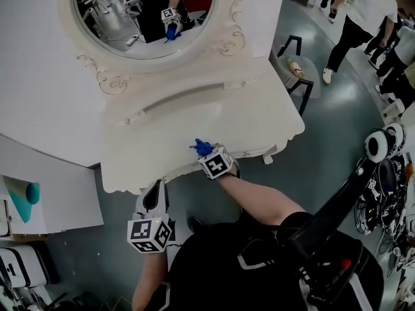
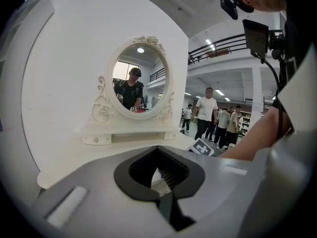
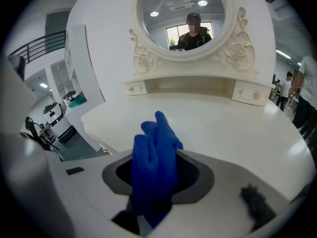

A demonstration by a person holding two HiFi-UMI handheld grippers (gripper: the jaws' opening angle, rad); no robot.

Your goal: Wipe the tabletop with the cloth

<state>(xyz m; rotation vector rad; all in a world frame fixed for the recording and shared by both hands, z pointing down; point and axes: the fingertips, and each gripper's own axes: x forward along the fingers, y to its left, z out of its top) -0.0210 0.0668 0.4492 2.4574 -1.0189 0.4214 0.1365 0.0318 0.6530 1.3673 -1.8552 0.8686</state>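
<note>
Holding the left claw [image 1: 154, 196] low and nearest the body, short of the white surface [image 1: 259, 118], jaws pressed together on nothing. Clamping the bunched blue cloth [image 1: 202, 147] in the right claw [image 1: 207, 153] over the surface's front edge, the cloth poking up past the jaws, contact with the top not discernible. Facing, farther back, a low shelf [image 1: 188, 96] with small shut drawers at either end, contents hidden, and behind it the oval mirror [image 1: 142, 24].

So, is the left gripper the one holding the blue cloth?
No, the blue cloth is clamped in the right gripper; the left gripper is shut on nothing.
</note>
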